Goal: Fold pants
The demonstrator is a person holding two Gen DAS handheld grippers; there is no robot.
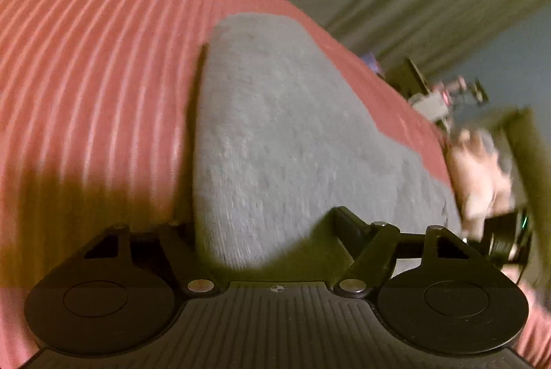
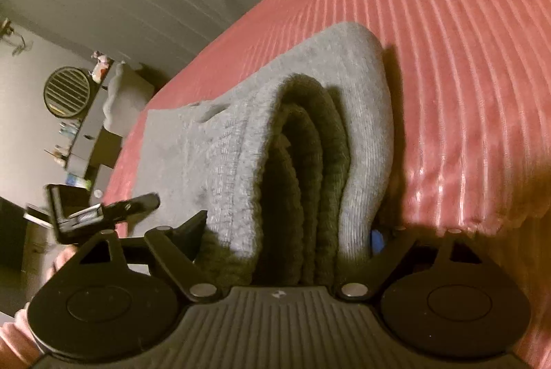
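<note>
Both grippers clamp grey pants (image 2: 241, 135) on the pink bed (image 2: 465, 76): left gripper (image 1: 261, 224), right gripper (image 2: 286, 231). Carry layers over together, edges aligned.

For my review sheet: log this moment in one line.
grey pants folded on pink bedspread | right gripper grips bunched layers | left gripper at pants edge

Pants (image 2: 303, 141) folded in layers on the bed (image 2: 465, 76), between the jaws of the right gripper (image 2: 289, 231), left gripper (image 1: 261, 224) at their other edge, dresser (image 2: 93, 135) beyond the bed's side
</note>
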